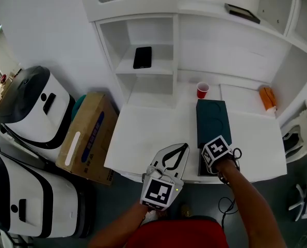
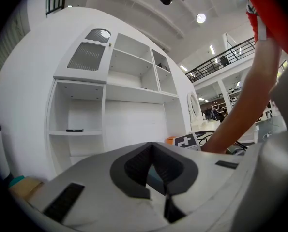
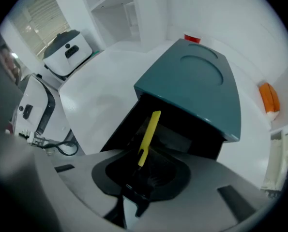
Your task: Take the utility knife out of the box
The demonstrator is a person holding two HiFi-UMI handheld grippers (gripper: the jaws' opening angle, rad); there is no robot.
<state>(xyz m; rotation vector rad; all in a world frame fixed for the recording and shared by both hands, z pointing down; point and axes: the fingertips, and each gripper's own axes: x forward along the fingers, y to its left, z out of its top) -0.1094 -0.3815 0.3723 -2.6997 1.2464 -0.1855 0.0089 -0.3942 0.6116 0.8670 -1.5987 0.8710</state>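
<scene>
Right gripper (image 3: 134, 195): pinched the utility knife (image 3: 148, 137) by its dark end, down inside the box (image 3: 197, 86)
Left gripper (image 2: 165, 196): shut, empty
Risk: skinny end grip, knife could've twisted loose

Yellow utility knife (image 3: 149, 133) (boxed) between fingers (image 3: 106, 176)

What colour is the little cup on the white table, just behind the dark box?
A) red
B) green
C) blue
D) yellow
A: in the head view, the cup standing just beyond the far end of the teal box is plainly red.
</scene>
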